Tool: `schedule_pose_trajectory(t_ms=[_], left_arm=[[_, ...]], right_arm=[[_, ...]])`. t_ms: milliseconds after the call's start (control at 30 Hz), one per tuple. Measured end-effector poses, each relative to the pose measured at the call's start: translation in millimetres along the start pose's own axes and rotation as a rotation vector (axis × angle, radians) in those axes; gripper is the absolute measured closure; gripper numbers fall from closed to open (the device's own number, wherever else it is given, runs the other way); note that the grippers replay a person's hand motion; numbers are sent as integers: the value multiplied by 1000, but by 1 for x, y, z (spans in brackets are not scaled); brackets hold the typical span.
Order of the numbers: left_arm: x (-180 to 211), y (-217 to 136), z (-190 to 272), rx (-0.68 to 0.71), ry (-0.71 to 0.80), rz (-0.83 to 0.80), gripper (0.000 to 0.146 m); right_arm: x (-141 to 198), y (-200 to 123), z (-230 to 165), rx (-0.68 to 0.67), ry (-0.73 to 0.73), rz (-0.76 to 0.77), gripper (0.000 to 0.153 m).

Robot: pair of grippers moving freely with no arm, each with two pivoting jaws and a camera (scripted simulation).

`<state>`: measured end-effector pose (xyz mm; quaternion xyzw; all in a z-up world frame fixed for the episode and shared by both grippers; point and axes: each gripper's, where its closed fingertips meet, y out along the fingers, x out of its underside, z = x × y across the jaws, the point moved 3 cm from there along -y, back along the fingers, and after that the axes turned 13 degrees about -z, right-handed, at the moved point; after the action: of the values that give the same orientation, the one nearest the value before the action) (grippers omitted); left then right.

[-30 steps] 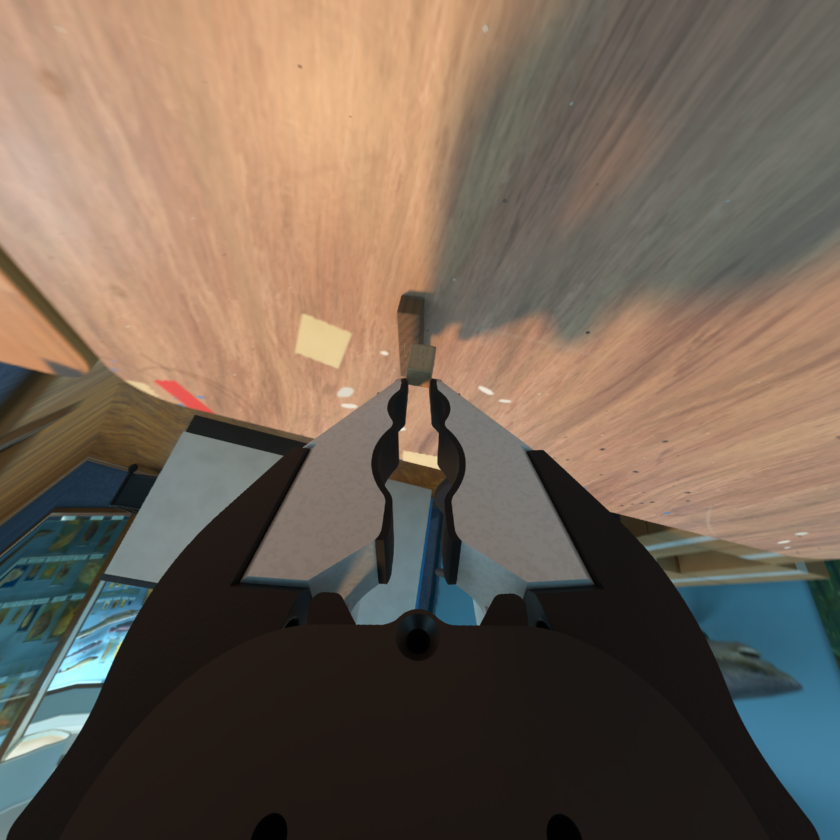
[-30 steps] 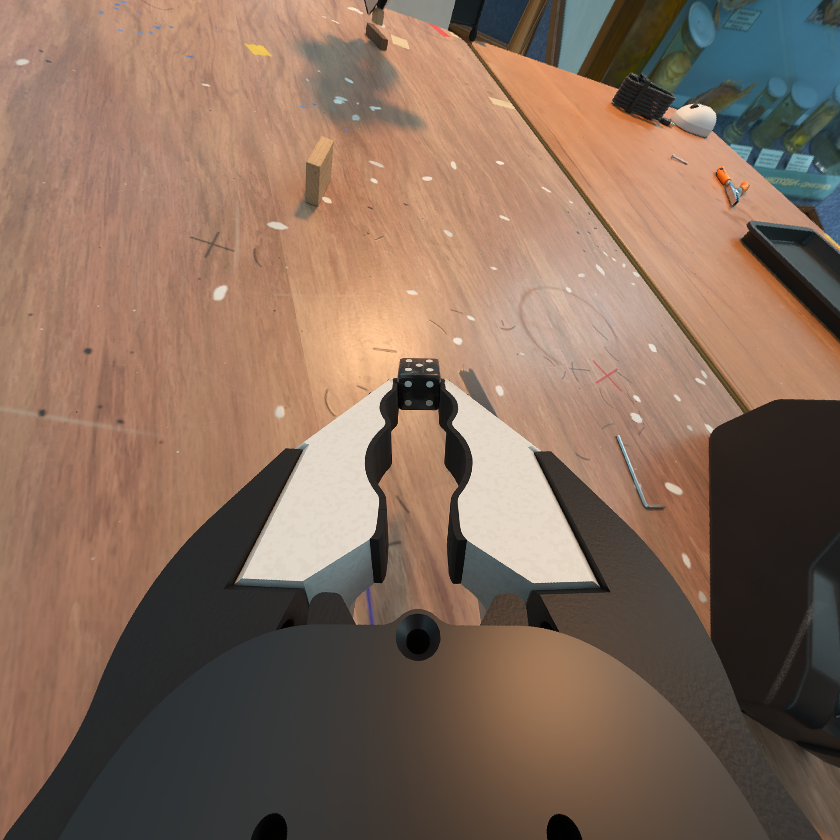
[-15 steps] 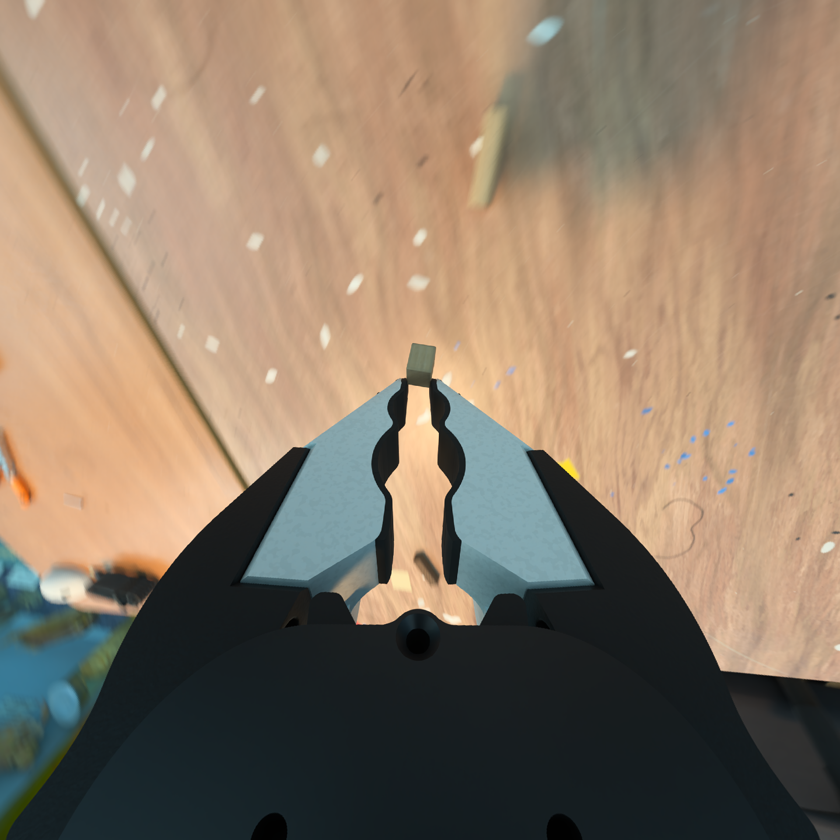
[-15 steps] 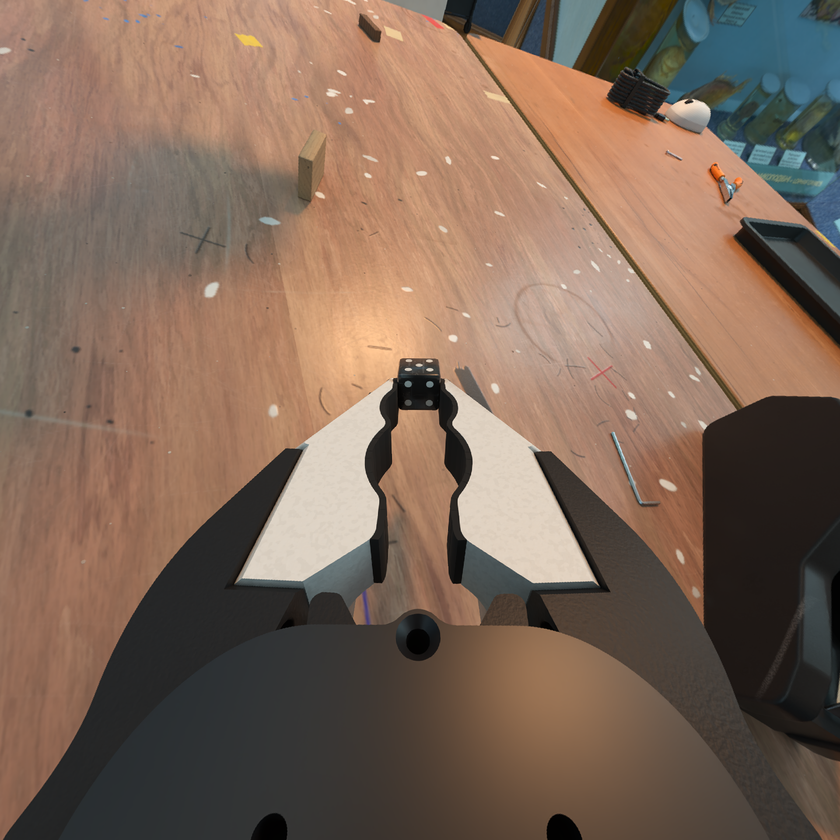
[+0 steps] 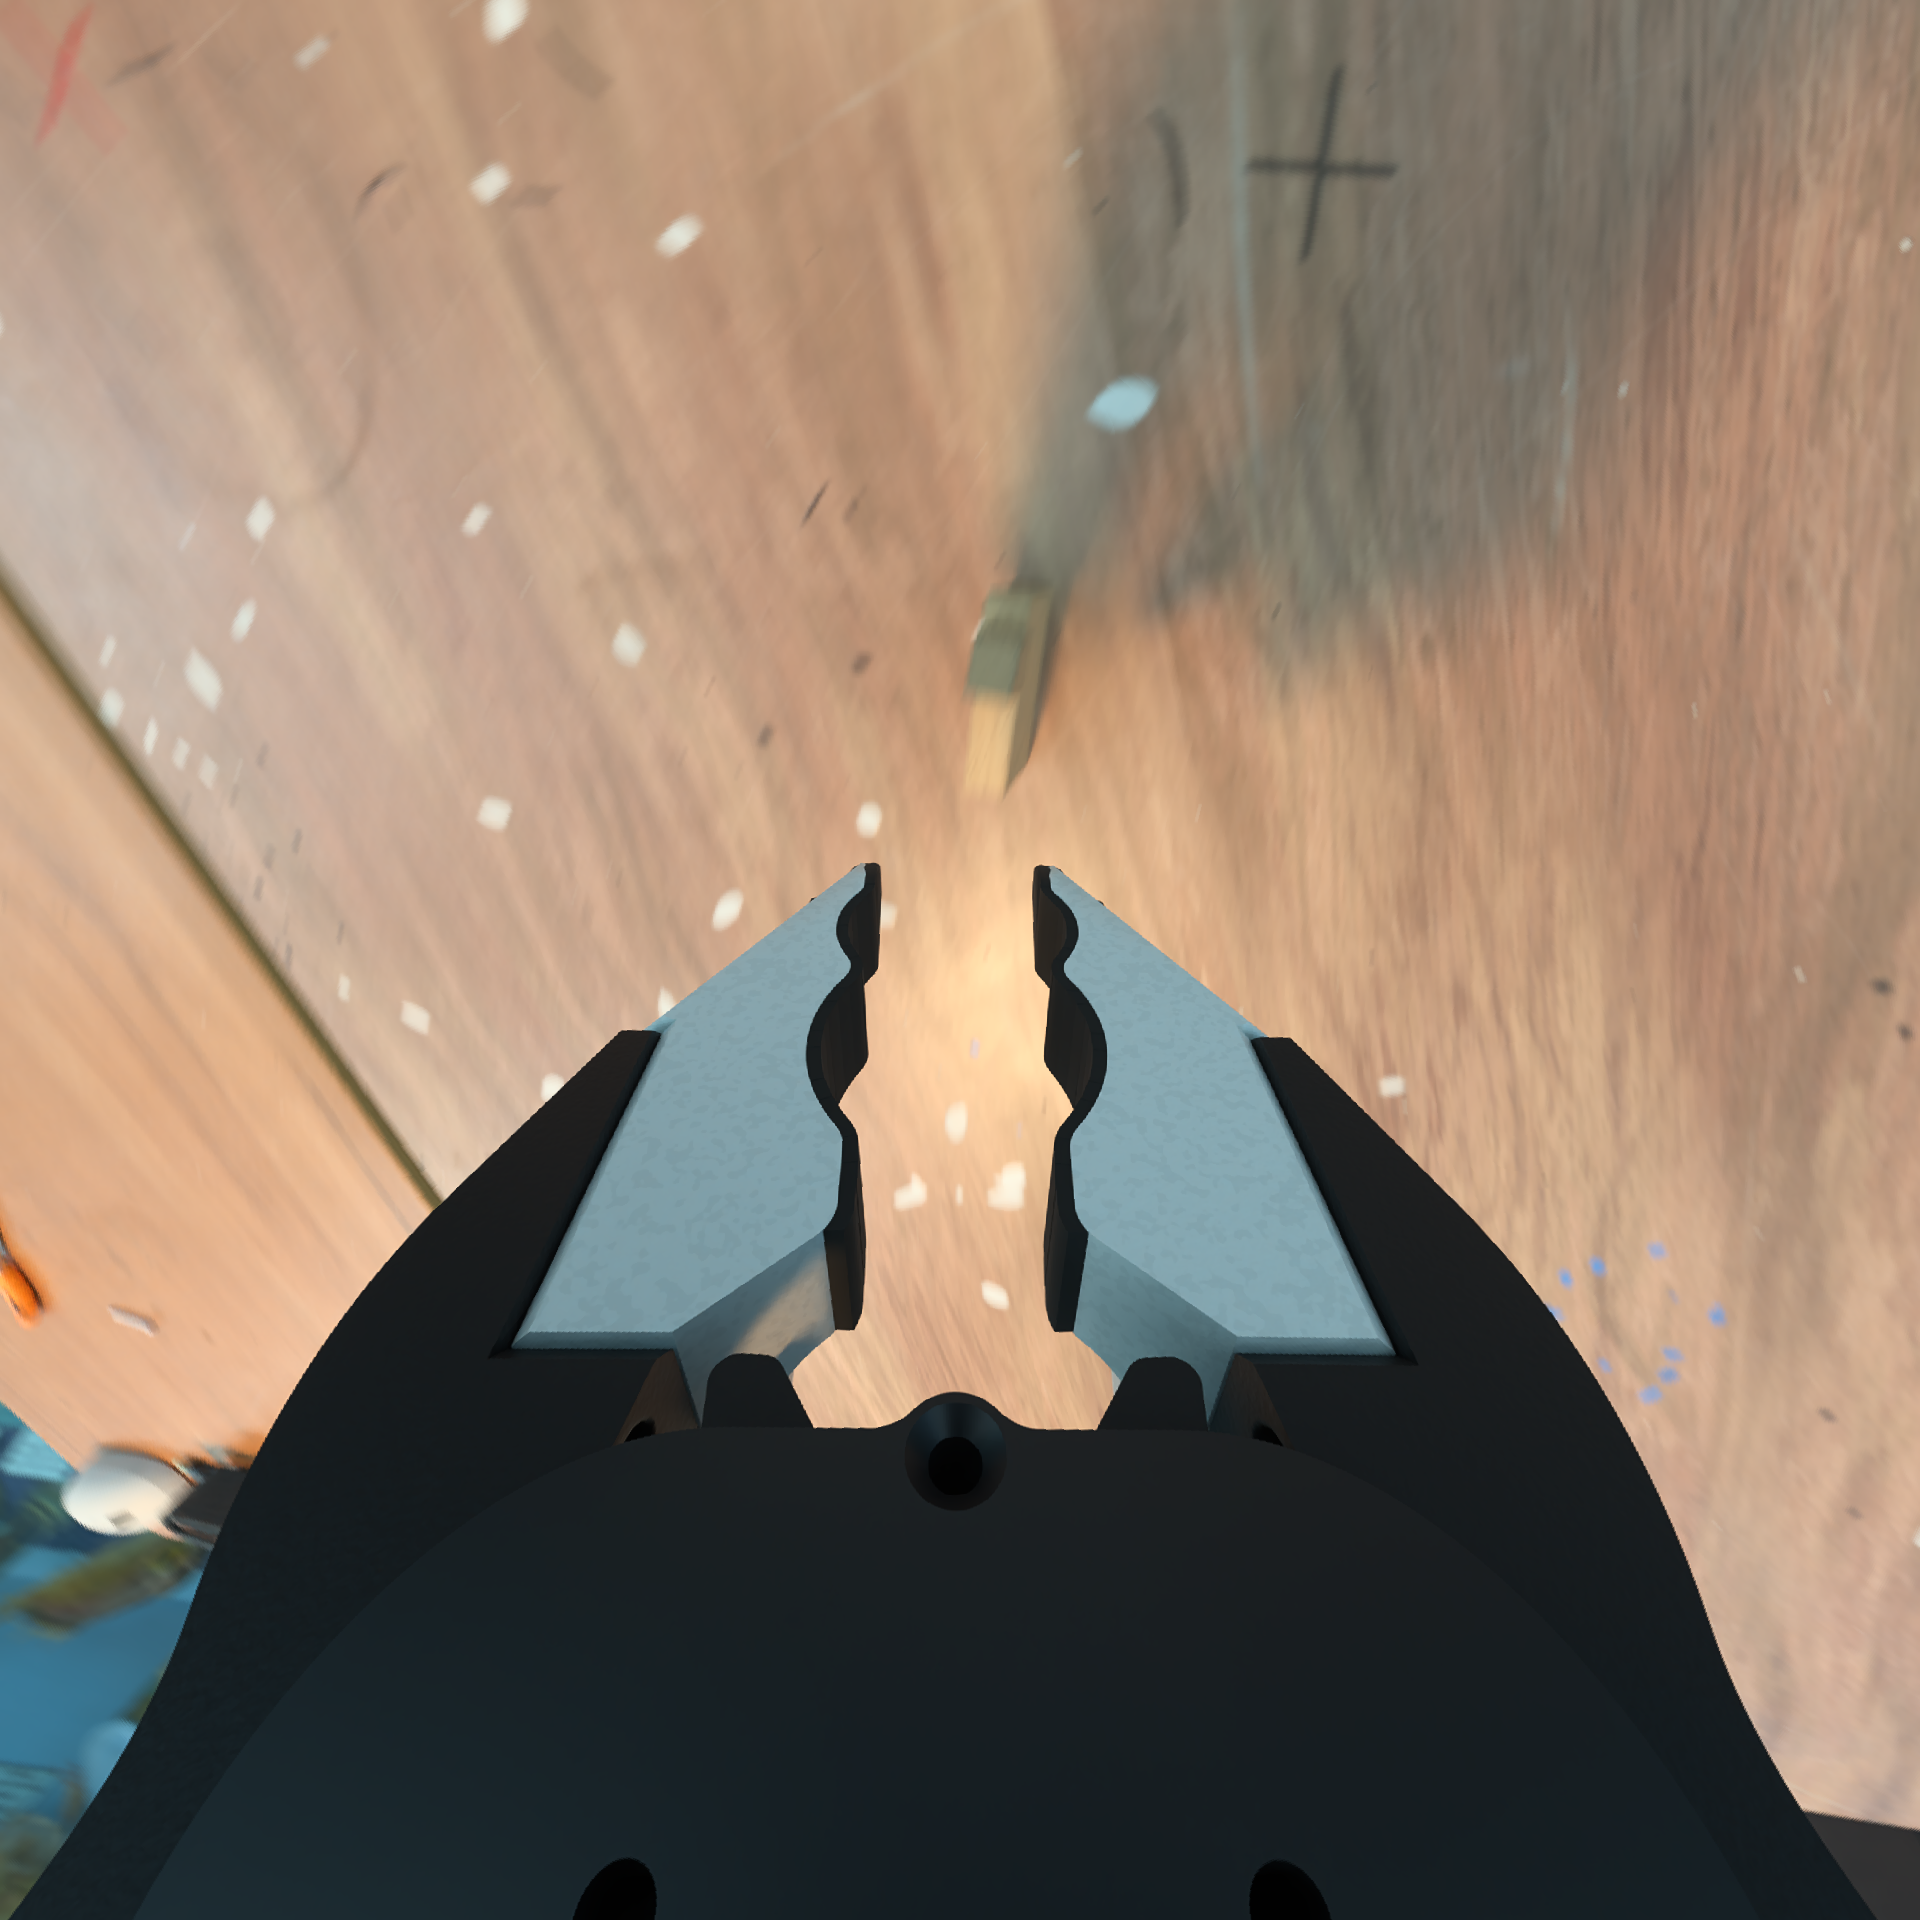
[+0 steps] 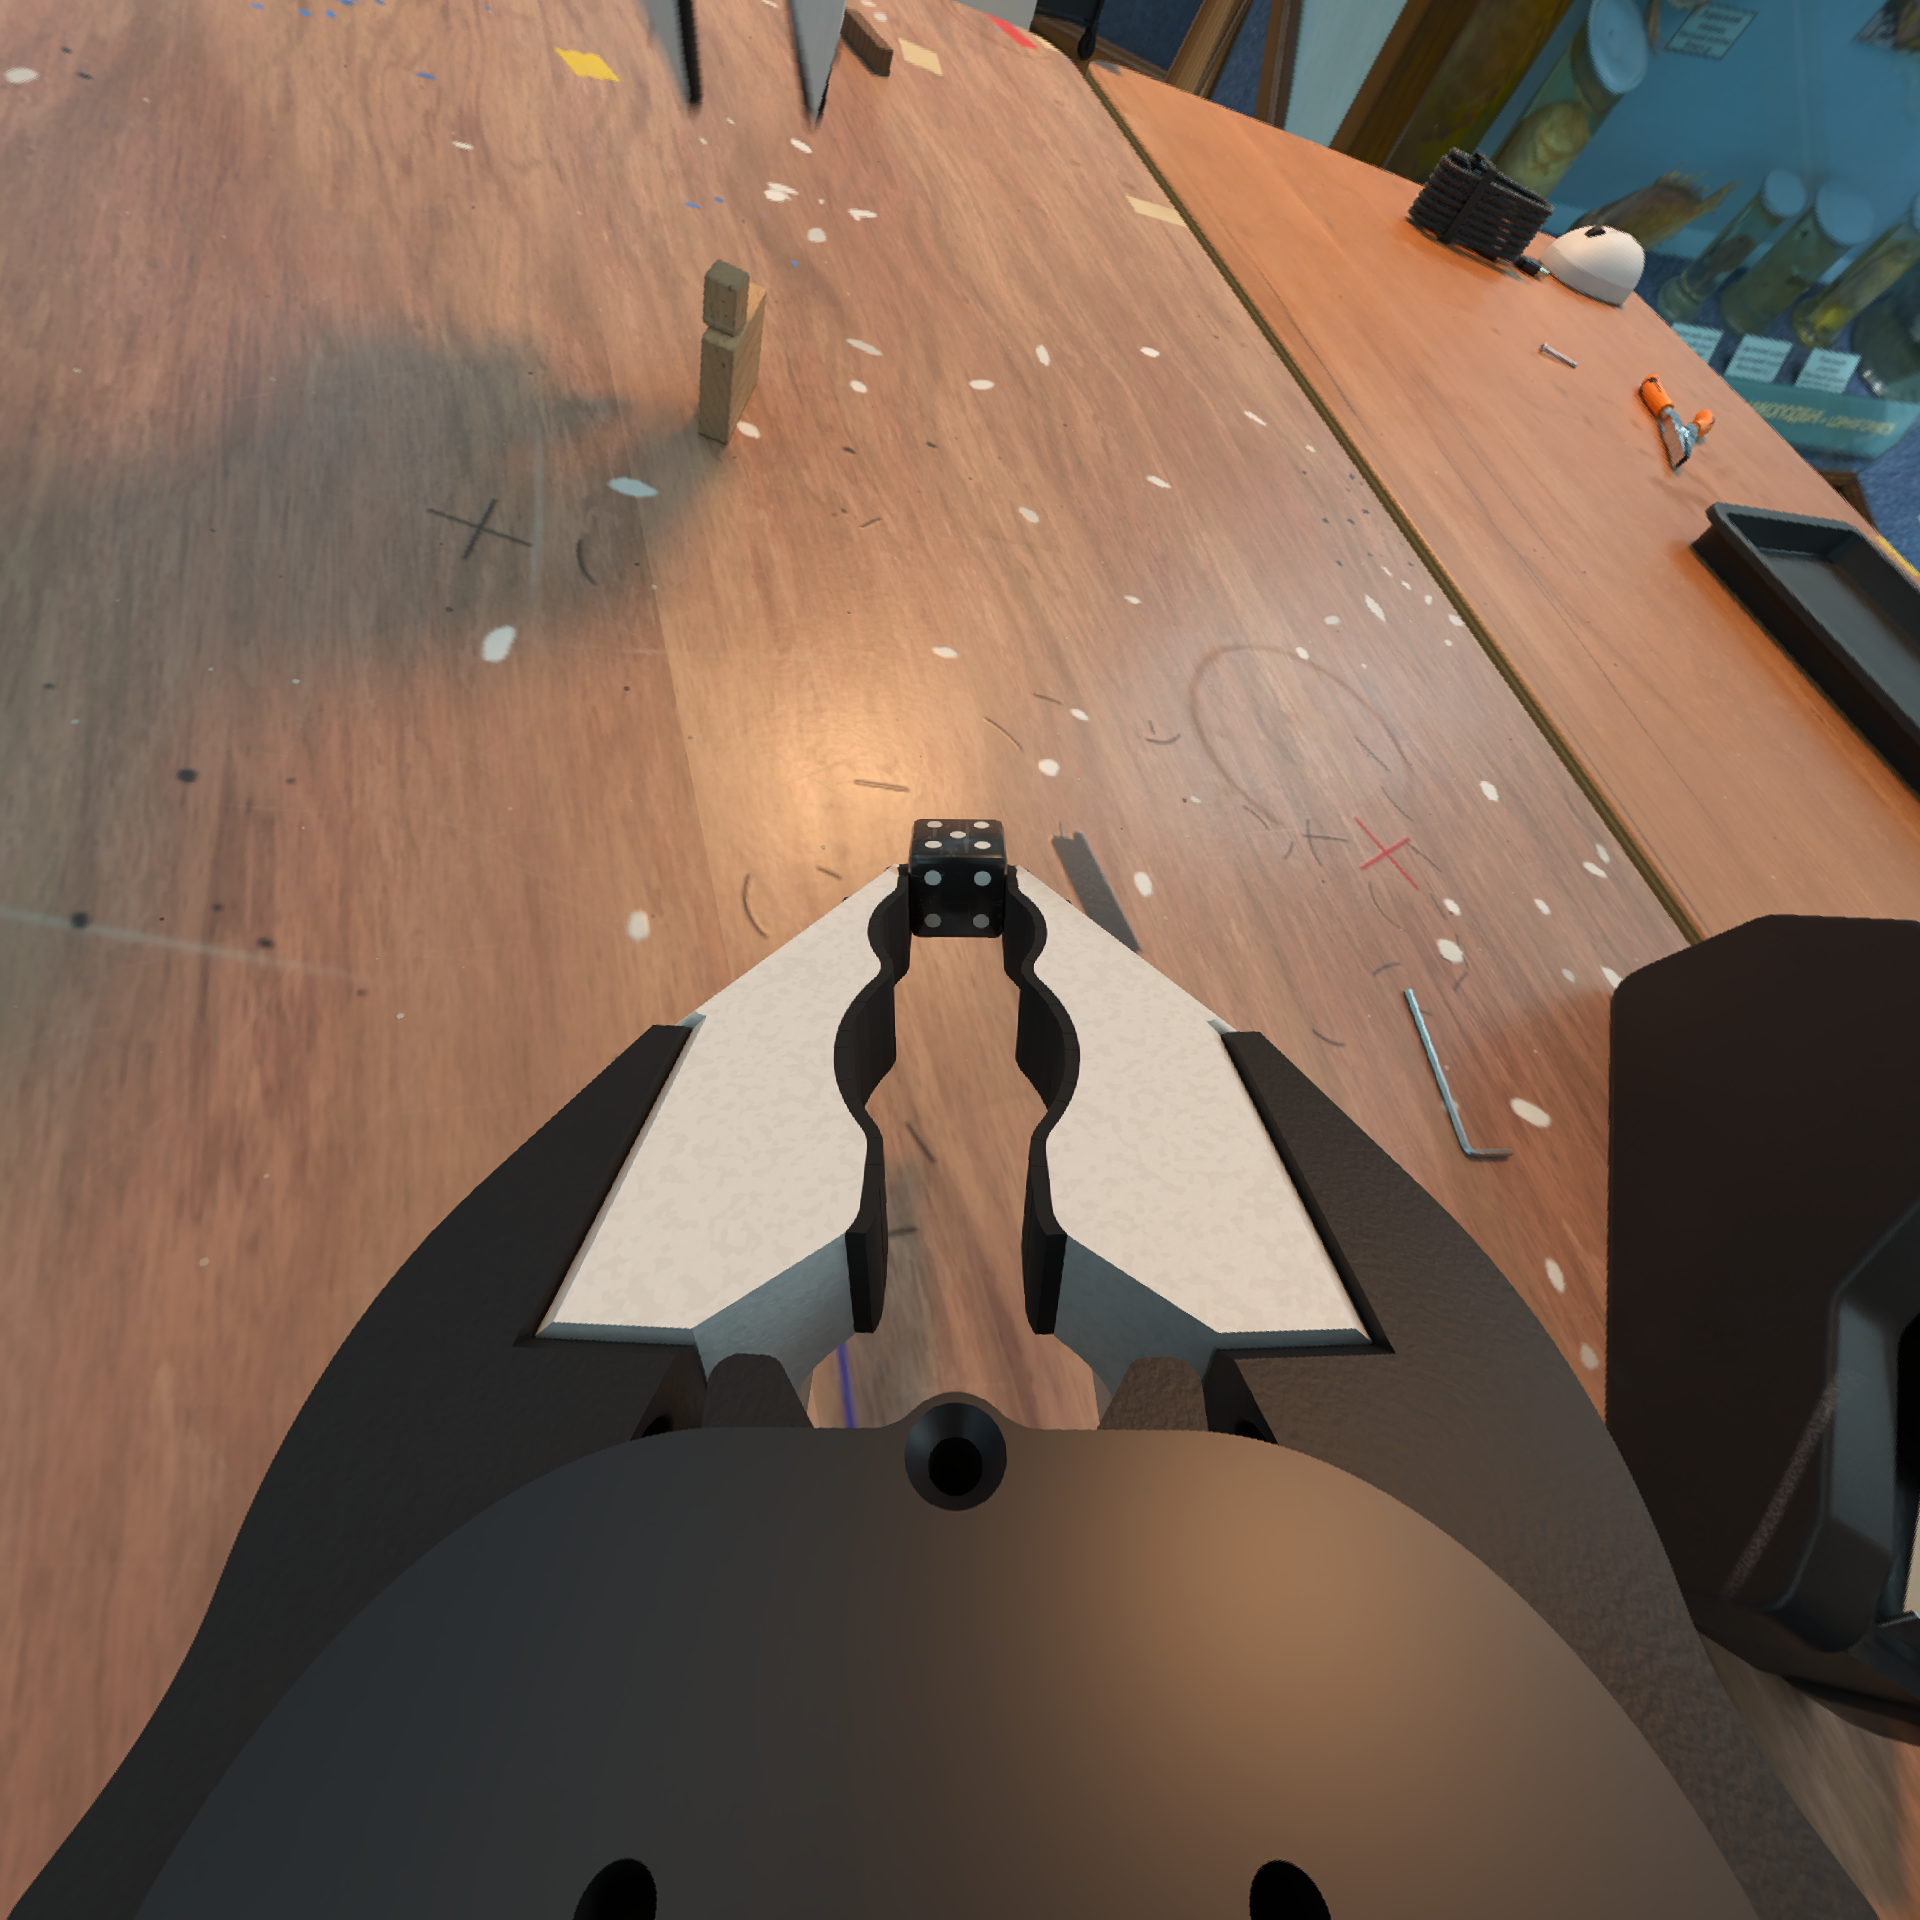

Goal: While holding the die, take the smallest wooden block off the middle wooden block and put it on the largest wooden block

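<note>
On the table, toward the left, the small block is sitting atop the big upright block; the left tongs are hanging spread and empty, while the right tongs are pinching the die.

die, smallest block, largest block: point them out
die point(image 6: 957, 879): right wrist view, face toward camera
smallest block point(image 6: 724, 298): right wrist view, front face
largest block point(image 6: 729, 379): right wrist view, front face

A workshop: paint-flecked wooden workbench, a hex key lying loose, specimen jars shelved behind.
</note>
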<state>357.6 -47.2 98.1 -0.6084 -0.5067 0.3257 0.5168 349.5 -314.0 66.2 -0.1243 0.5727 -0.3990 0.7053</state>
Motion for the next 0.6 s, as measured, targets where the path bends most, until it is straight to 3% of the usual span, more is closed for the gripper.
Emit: schedule_pose_trajectory(t_ms=[100, 200, 267, 367, 467, 600], left_arm=[[70, -37, -26, -12, -181, 17, 119], [169, -47, -58, -69, -409, -103, 124], [228, -27, -64, -65, -465, -273, 123], [284, 22, -57, 12, -427, -492, 121], [315, 64, -49, 93, -383, -612, 116], [327, 94, -43, 184, -318, -667, 101]], right_arm=[[0, -2, 2, 5, 11, 10, 136], [0, -2, 3, 5, 17, 12, 136], [1, 0, 3, 0, 17, 4, 136], [2, 2, 2, -3, 16, -6, 136], [3, 3, 2, -2, 19, -9, 136], [5, 4, 3, -5, 20, -16, 136]])
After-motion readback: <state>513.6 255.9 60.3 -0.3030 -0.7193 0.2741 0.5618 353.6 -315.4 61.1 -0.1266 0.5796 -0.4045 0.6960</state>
